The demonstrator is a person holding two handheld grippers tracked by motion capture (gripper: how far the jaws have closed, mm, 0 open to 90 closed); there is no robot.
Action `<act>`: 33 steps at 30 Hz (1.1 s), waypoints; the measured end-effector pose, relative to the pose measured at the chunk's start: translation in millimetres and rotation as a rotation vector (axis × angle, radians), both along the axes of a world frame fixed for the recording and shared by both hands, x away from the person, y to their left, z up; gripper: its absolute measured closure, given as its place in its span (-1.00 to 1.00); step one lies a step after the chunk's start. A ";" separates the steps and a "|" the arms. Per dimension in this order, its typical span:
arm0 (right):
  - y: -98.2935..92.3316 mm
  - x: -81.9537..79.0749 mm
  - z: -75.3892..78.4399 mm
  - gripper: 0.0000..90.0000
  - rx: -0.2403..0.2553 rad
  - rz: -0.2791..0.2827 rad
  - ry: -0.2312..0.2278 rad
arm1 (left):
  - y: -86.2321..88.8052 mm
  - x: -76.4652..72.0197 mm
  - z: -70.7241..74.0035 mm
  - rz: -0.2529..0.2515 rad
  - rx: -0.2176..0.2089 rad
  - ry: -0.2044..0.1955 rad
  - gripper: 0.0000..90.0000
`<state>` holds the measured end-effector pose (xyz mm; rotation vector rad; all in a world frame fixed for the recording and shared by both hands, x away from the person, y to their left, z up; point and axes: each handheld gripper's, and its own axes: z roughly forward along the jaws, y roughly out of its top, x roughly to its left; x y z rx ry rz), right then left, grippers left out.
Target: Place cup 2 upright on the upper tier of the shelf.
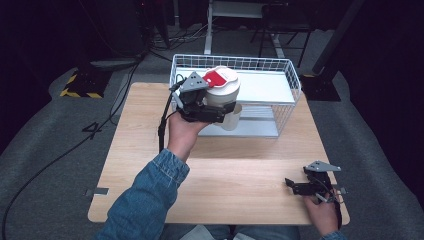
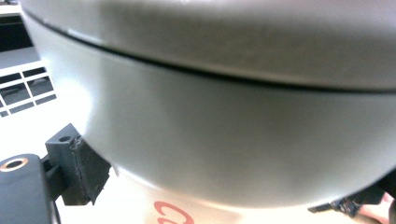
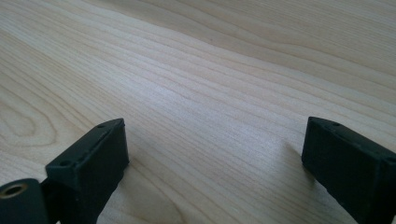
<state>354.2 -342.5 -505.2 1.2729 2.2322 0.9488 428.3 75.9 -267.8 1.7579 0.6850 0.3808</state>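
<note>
1. While your left gripper (image 1: 220,107) pinches the white cup (image 1: 223,92) around its side, just under the lid (image 1: 220,79), the cup hangs above the front edge of the wire basket (image 1: 292,85); that side grip keeps it upright and, I judge, leaves its base free for setting down.
2. Your right gripper (image 3: 212,154) rests low over the wooden table (image 1: 240,185), jaws spread with nothing between them, well clear of the cup.
3. In the left gripper view the cup's wall (image 2: 224,140) is so close that it blurs; red lettering (image 2: 173,214) is cut off at the bottom.
4. You cannot tell what the cup contains; the lid hides it.
</note>
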 end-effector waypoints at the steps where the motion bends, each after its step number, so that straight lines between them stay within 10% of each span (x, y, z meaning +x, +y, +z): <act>1: 0.0 -0.1 0.0 -0.83 0.000 0.001 0.000 | -1.4 2.9 1.8 0.003 0.000 -0.002 -0.80; 33: 0.2 -0.8 0.2 -0.77 0.006 0.019 -0.005 | -49.6 102.6 8.0 0.132 -0.007 -0.004 -0.80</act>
